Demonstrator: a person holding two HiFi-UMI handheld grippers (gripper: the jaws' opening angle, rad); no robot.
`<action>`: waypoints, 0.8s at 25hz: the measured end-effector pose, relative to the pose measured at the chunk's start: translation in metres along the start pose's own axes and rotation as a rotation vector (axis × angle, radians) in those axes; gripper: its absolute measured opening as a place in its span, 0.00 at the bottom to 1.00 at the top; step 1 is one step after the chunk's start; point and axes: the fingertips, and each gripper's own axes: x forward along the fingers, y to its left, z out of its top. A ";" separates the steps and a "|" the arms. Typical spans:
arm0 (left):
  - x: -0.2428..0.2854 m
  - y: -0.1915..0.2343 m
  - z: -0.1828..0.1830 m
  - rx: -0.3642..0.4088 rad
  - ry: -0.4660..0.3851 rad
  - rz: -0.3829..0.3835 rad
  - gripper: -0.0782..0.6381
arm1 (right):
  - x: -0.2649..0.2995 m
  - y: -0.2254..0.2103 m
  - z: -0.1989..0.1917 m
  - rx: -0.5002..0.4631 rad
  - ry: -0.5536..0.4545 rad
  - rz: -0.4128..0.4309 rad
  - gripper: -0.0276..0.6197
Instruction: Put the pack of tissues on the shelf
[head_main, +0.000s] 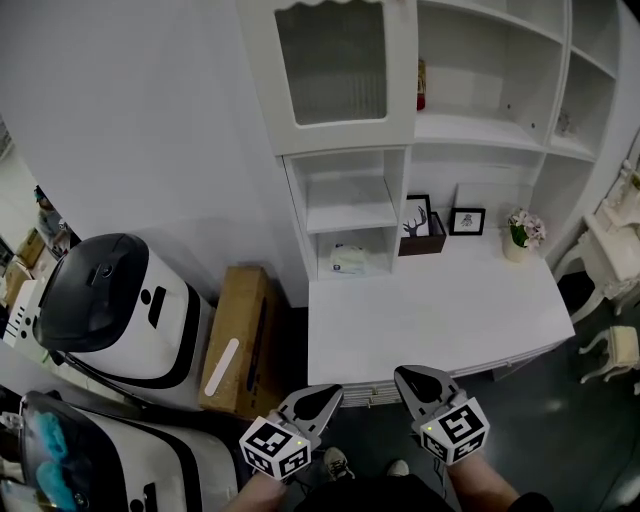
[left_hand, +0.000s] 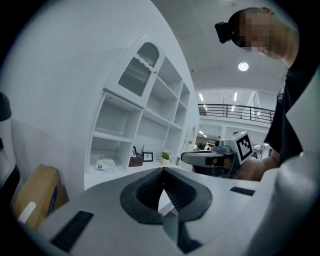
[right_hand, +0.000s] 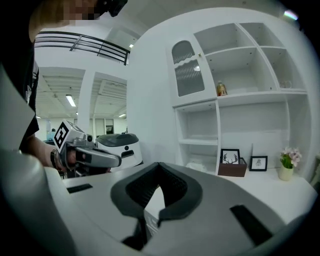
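The pack of tissues (head_main: 349, 259) is a pale, soft packet lying in the lowest cubby of the white shelf unit (head_main: 345, 205), at the back left of the white desk (head_main: 430, 315). It also shows small in the left gripper view (left_hand: 105, 164) and the right gripper view (right_hand: 196, 166). My left gripper (head_main: 322, 398) and right gripper (head_main: 418, 380) hang side by side before the desk's front edge, well short of the pack. Both are shut with nothing between their jaws, as seen at the left gripper (left_hand: 163, 170) and the right gripper (right_hand: 159, 165).
On the desk stand a brown box with a deer picture (head_main: 419, 225), a small framed picture (head_main: 466, 221) and a flower pot (head_main: 522, 232). A cardboard box (head_main: 238, 335) and a white machine with a dark lid (head_main: 110, 300) sit left of the desk. A white chair (head_main: 612, 250) stands at right.
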 end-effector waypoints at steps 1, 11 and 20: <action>0.002 -0.006 -0.002 -0.002 0.001 0.009 0.11 | -0.005 0.000 -0.003 0.004 0.002 0.011 0.05; 0.012 -0.061 -0.024 -0.008 0.002 0.076 0.11 | -0.049 -0.010 -0.026 0.027 0.012 0.087 0.05; 0.020 -0.097 -0.041 -0.017 -0.004 0.121 0.11 | -0.078 -0.012 -0.042 0.023 0.028 0.150 0.05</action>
